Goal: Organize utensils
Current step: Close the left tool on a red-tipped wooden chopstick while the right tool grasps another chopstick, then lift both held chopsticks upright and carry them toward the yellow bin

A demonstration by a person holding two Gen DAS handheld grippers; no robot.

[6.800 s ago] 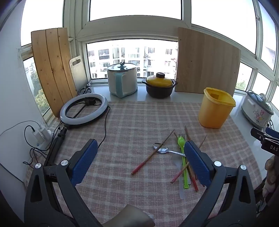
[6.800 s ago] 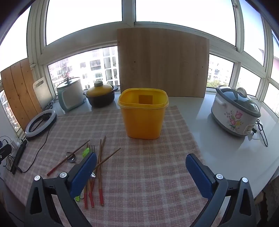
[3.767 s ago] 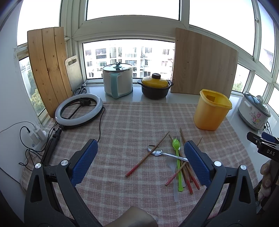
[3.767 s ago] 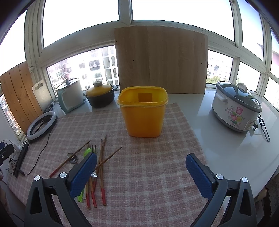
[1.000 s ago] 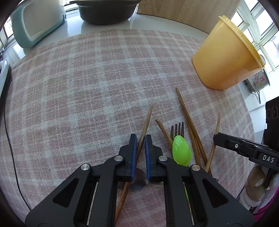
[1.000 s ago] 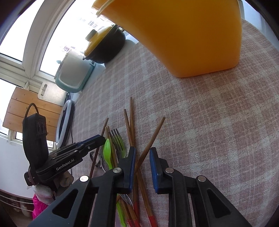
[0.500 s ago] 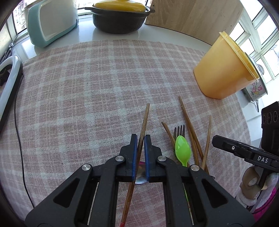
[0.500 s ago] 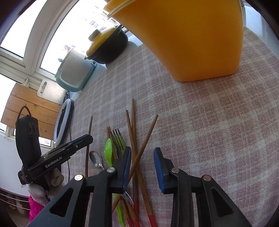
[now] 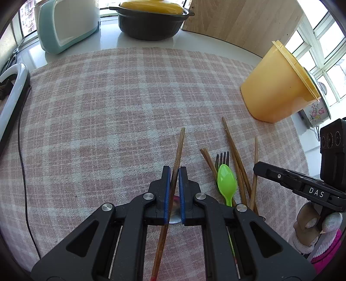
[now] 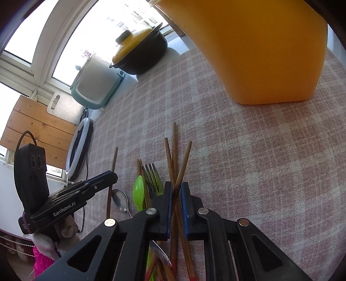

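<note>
My left gripper (image 9: 174, 173) is shut on a brown chopstick (image 9: 179, 147) and holds it above the checked cloth; it also shows in the right wrist view (image 10: 111, 173). My right gripper (image 10: 176, 190) is shut on another chopstick (image 10: 185, 160) that crosses the pile. The pile holds several chopsticks (image 9: 232, 147), a green plastic spoon (image 9: 226, 182), a fork (image 10: 151, 173) and a metal spoon (image 10: 120, 200). The yellow container (image 9: 279, 86) stands at the right, and close ahead in the right wrist view (image 10: 259, 49).
A black pot with a yellow lid (image 9: 151, 19), a teal cooker (image 9: 67, 23) and wooden boards (image 9: 244, 21) line the windowsill. A ring light (image 9: 13, 86) with its cable lies at the left cloth edge. A flowered rice cooker (image 9: 315, 110) sits behind the container.
My right gripper has closed on a chopstick from the pile. My left gripper has lifted its chopstick slightly and stays shut on it.
</note>
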